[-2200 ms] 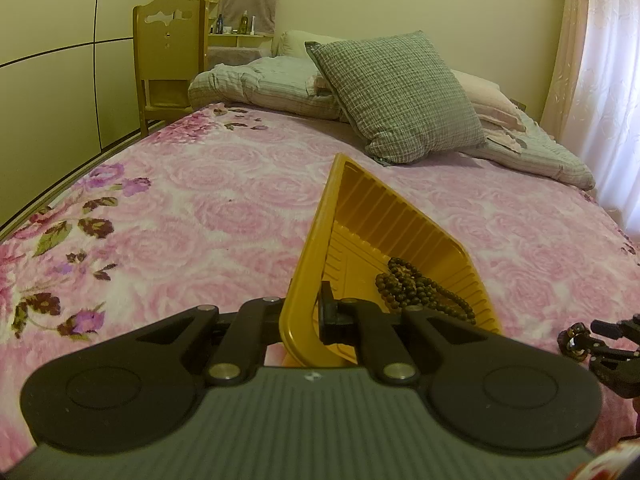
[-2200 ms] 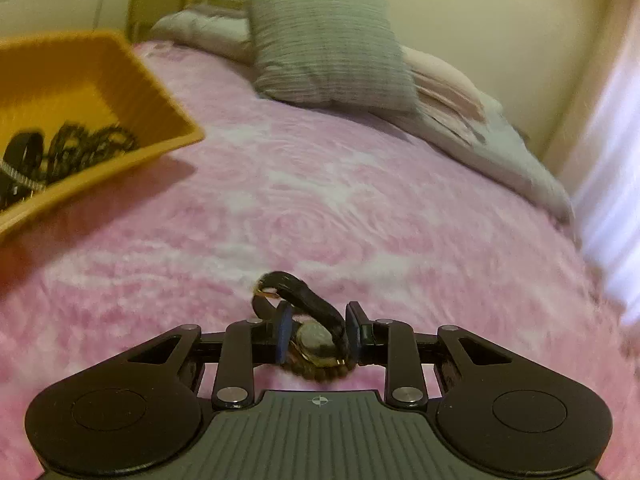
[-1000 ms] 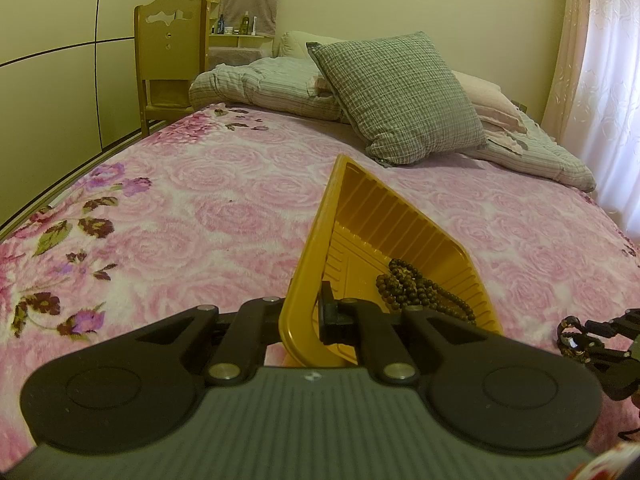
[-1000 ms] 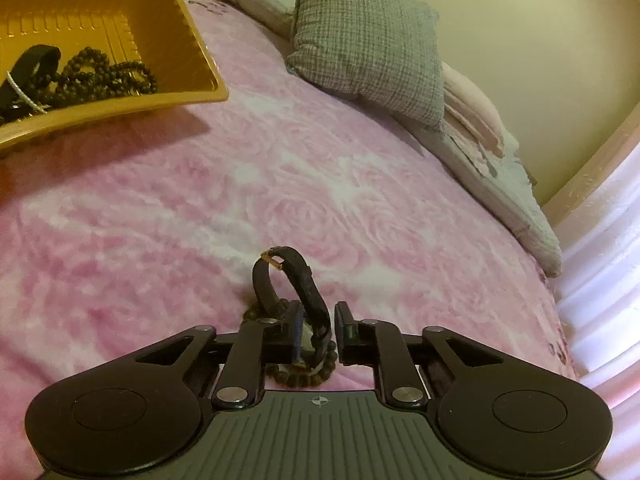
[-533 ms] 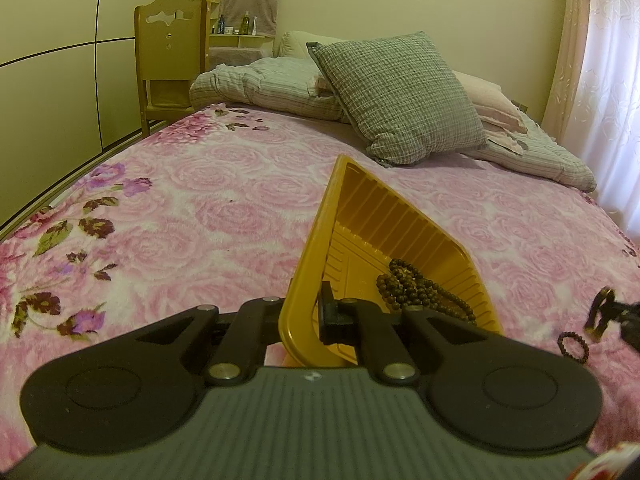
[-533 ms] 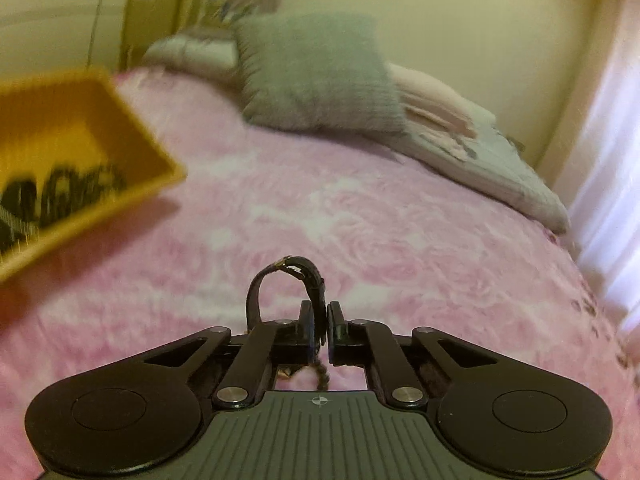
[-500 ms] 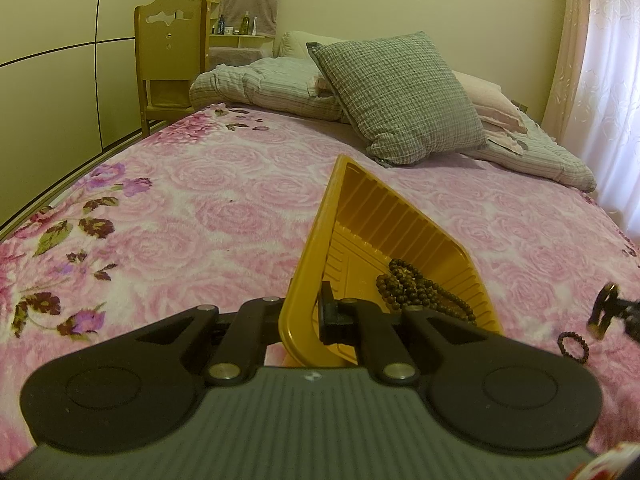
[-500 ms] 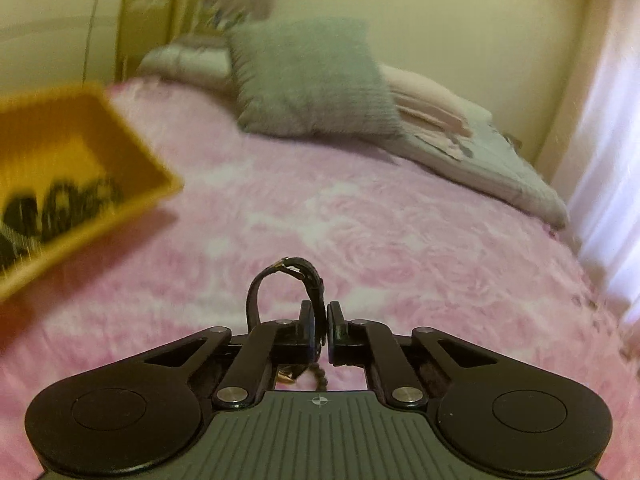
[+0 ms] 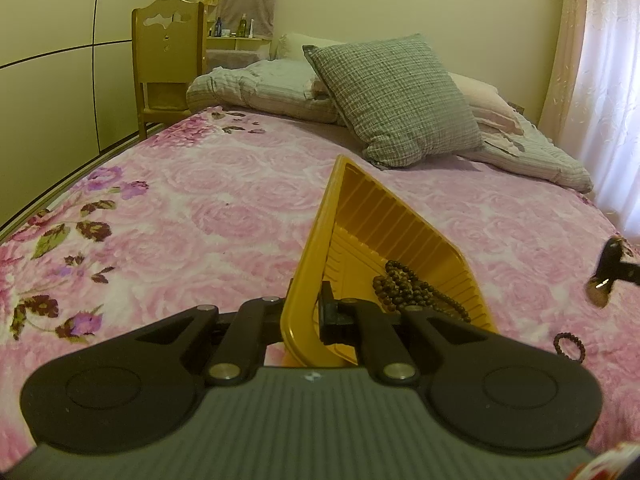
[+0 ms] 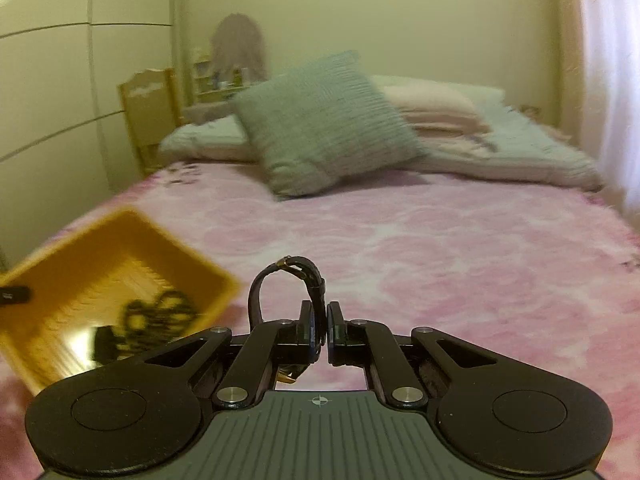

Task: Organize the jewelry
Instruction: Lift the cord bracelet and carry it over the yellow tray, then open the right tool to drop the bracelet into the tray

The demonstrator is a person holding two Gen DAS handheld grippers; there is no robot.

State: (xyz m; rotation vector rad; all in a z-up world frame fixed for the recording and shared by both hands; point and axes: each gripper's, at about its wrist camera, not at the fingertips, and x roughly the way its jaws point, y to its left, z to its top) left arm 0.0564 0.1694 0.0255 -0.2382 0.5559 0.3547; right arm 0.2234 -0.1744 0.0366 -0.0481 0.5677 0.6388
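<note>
Left gripper (image 9: 306,314): fingers clamped on the near wall of the ribbed yellow plastic tray (image 9: 384,216), tilting it up off the pink rose-patterned bed cover (image 9: 208,204).

Right gripper (image 10: 320,334): fingers pressed together on the strap of a black-strapped wristwatch (image 10: 308,280); the strap loops up above them and the gold case hangs below.

Tray contents: a string of dark brown wooden beads (image 9: 404,284) lies at the low end; in the right wrist view the tray sits at 8 o'clock of the watch, blurred.

Left behind: a small dark bead bracelet (image 9: 569,346) lies on the bed cover at 4 o'clock of the tray, well apart from it.

Risk, slip: the hold is on a thin strap only, so the heavy case may swing and pull free on the way over.

Risk, tray: a pinch on one wall could let the tray twist or spill the beads if the watch drops in hard.

Change: a second ago the watch lay on the cover atop the bracelet; now it is lifted clear, and the fingers have closed onto the strap. The tray has not shifted.
</note>
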